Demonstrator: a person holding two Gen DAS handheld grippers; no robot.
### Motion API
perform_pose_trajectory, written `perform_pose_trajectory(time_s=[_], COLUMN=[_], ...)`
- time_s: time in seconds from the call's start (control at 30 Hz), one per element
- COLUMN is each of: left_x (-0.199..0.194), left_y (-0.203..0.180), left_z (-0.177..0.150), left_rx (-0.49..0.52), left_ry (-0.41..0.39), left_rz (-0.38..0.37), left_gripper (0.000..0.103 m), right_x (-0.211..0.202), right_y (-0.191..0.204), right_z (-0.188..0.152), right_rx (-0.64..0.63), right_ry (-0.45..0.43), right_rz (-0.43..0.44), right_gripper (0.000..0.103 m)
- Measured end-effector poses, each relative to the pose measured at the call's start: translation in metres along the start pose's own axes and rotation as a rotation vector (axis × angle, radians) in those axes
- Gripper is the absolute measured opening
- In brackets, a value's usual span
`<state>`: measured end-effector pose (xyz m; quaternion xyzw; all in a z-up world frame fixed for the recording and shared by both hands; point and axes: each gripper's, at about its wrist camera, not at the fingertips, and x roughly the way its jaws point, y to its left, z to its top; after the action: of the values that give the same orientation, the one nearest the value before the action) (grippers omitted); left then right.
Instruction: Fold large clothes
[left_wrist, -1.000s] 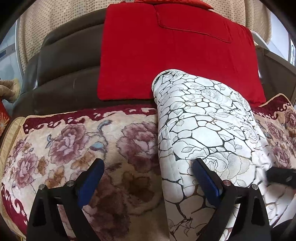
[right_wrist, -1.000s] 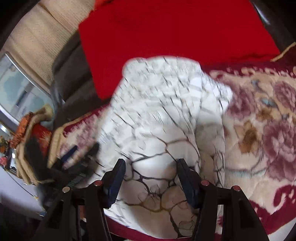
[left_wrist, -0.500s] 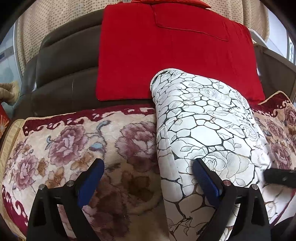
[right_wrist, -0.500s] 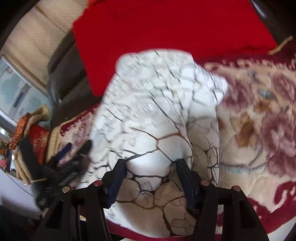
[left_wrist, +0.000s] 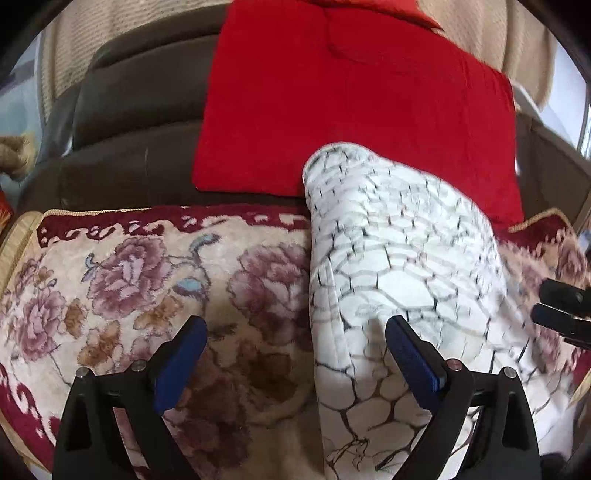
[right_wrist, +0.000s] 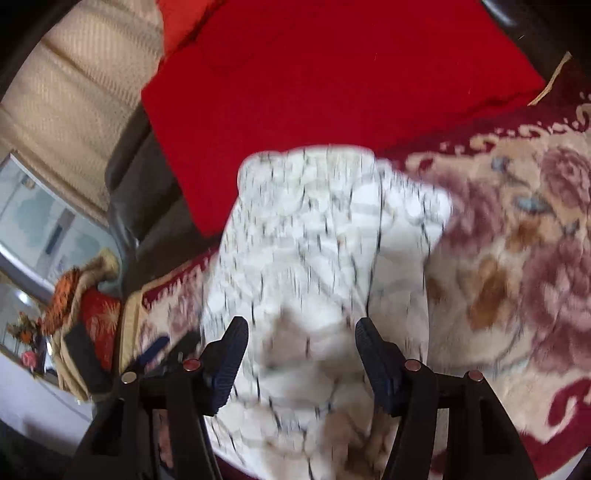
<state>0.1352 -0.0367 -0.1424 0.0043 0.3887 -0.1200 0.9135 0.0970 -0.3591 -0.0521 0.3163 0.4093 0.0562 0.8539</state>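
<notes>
A white garment with a dark crackle print (left_wrist: 399, 266) lies folded into a long strip on the floral sofa cover (left_wrist: 147, 280), its far end against the red cushion cloth (left_wrist: 351, 103). My left gripper (left_wrist: 295, 343) is open, its jaws straddling the garment's left folded edge. My right gripper (right_wrist: 301, 345) is open above the garment's near end (right_wrist: 314, 258), which looks blurred. The right gripper also shows at the right edge of the left wrist view (left_wrist: 561, 310), and the left gripper at the lower left of the right wrist view (right_wrist: 162, 350).
The dark leather sofa back (left_wrist: 140, 110) rises behind the seat. A beige curtain (right_wrist: 66, 110) hangs at the left. Red and orange cushions (right_wrist: 85, 310) lie at the sofa's left end. The floral cover (right_wrist: 517, 277) extends to the right of the garment.
The right gripper has pulled back from the garment and its view is blurred by motion. The left gripper has tilted slightly upward. Both stay open.
</notes>
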Motion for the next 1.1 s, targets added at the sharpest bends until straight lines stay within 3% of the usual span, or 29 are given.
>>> perform_pose_trajectory(time_s=[0.13,0.2,0.3,0.6,0.83,0.97,1.1], left_x=[0.012,0.023,0.021,0.019,0.017,0.014,0.015], left_y=[0.001,-0.003,-0.007,-0.012,-0.013,-0.015,-0.020], left_z=[0.001,-0.002,-0.003,-0.004,-0.002,0.000,0.000], left_rx=[-0.012,0.004,0.019,0.038,0.045,0.052,0.067], left_ry=[0.029,0.074,0.047,0.027,0.022,0.005,0.006], left_rz=[0.023,0.030,0.038,0.065,0.077,0.085,0.084], left_gripper=[0.097,0.097,0.097,0.099,0.099,0.099,0.099], right_x=[0.021,0.044,0.074,0.065,0.033,0.016,0.036], right_y=[0.002,0.000,-0.015,-0.020,-0.018,-0.013,-0.022], right_z=[0.022,0.027,0.024,0.023,0.021,0.021,0.019], right_rx=[0.042,0.074,0.121,0.118,0.098,0.046,0.071], right_ry=[-0.024,0.014,0.051,0.015,-0.041,-0.095,-0.019], right_rz=[0.011,0.007,0.004,0.076,0.103,0.093,0.058], right_gripper=[0.065,0.064,0.065,0.065,0.065,0.074,0.074])
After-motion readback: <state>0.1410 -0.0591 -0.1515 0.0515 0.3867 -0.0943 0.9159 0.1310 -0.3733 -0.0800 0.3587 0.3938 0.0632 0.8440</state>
